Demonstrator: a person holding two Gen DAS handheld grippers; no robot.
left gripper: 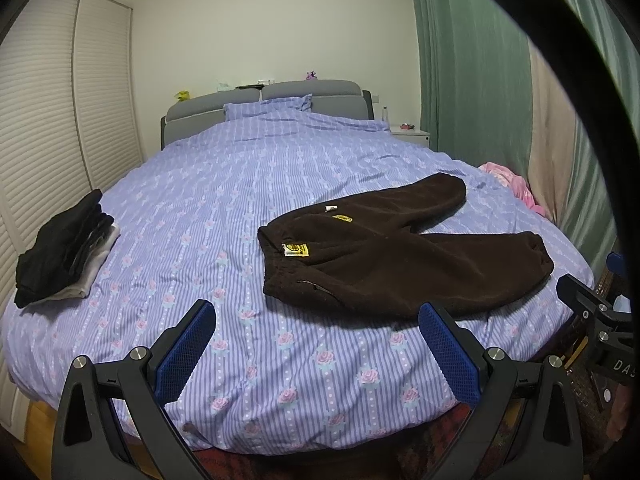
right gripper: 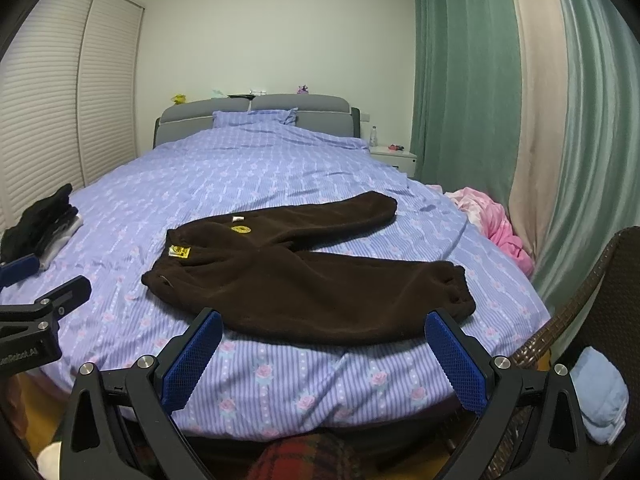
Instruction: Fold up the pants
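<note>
The left gripper [left gripper: 316, 344] is nearest, at the foot of the bed, with its two blue fingers spread wide and nothing between them. The right gripper [right gripper: 322, 350] is beside it and is spread wide too, also holding nothing. Both are above the near edge of the bedspread [left gripper: 224, 208], which is purple with stripes and pink roses, and they do not touch the cloth.

Just behind the fingers lie the pants [right gripper: 304, 272]. They are dark brown and fluffy, spread flat on the bedspread, not yet folded. The waist with a yellow label points to the left, and the two legs go to the right and open like a V, one near and one farther.

On the left side of the bed is a stack of folded clothes [left gripper: 64, 248], dark and white. On the right edge lies a pink blanket [right gripper: 492, 220]. Farther away are the pillow [right gripper: 256, 118], the grey headboard [right gripper: 304, 104], a white nightstand [right gripper: 394, 158] and green curtains [right gripper: 452, 80].
</note>
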